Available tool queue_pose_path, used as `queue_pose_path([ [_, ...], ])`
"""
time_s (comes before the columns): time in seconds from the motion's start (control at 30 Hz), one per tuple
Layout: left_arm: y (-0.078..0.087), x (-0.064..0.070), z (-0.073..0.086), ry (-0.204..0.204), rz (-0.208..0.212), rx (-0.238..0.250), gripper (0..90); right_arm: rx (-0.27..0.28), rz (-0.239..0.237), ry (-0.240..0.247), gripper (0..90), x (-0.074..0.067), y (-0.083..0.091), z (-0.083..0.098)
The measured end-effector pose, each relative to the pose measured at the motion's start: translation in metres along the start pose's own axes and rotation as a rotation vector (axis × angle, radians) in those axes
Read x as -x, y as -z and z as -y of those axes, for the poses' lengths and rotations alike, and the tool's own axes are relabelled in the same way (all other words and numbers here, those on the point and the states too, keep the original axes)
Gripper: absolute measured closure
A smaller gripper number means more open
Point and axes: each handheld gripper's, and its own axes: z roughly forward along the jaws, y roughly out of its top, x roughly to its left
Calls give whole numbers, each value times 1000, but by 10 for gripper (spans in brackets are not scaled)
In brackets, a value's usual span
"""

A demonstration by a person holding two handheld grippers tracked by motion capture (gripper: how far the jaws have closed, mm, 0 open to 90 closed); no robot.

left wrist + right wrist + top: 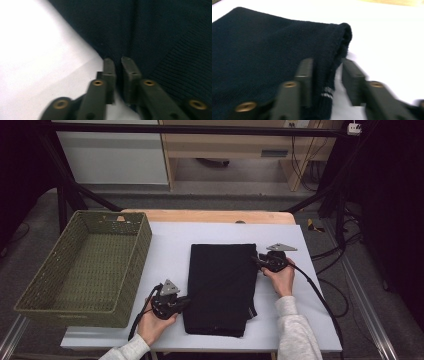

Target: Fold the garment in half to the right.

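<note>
Folded dark sweater (221, 287) lies mid-tabletop (170, 255), right of the wicker basket (90, 265); your left claw (117, 61) sits narrowly apart at its edge, right claw (325, 72) loosely straddling the hem; bite deeper before lifting.

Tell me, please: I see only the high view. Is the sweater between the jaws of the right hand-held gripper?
Observer: Yes. The right gripper view shows the edge of the sweater between the jaws of the right hand-held gripper, with a gap beside one jaw.
Operator: And the left one?
Observer: The jaws of the left hand-held gripper stand nearly together at the border of the sweater; whether they pinch it, I cannot tell.
</note>
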Motion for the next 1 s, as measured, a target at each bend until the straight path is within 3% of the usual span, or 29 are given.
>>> queue_pose_path([
  [0.1,1,-1,-2,8,-5,17,594,31,-4,-2,389,-1,12,-1],
  [0.17,3,-2,-6,13,-2,50,513,44,-33,-28,325,-3,21,-1],
  [0.37,4,-5,-13,4,31,94,372,67,-110,-37,164,-10,43,2],
  [0.4,4,-7,-15,-5,46,110,345,64,-138,-48,58,-12,49,3],
  [0.5,5,-9,-19,-7,62,124,261,83,-172,-82,46,-14,60,7],
  [0.7,5,-15,-33,-23,73,133,121,93,-191,-44,48,-20,75,18],
  [1.0,4,-18,-50,-34,74,143,20,110,-217,-19,53,-28,92,33],
])
